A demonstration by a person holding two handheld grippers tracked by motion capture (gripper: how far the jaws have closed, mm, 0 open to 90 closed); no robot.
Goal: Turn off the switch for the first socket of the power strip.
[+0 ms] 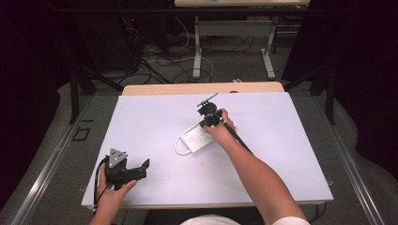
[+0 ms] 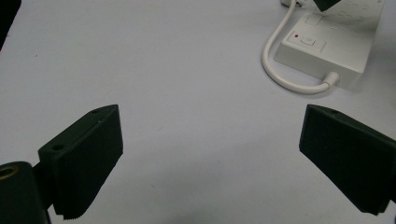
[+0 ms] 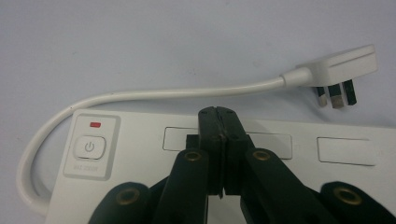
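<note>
The right hand-held gripper (image 3: 219,116) is pressed closed, gripping nothing, over the power strip (image 3: 299,186) mid-bench (image 1: 155,112). The plug (image 3: 334,70) lies unplugged beside it. The left hand-held gripper (image 2: 210,158) is held wide open, empty. Little appears done.

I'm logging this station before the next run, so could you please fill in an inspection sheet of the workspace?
Surface: white rectangular tabletop, bare around the work.
Job's things: white plastic power strip lying flat; its white three-pin plug unplugged beside it.
Clutter: nothing seen.
Grippers: right gripper shut, over the strip's sockets; left gripper open, empty, near the front edge.
Cables: strip's white cord loops round its switch end.
Surroundings: tangled floor cables, table legs beyond.
</note>
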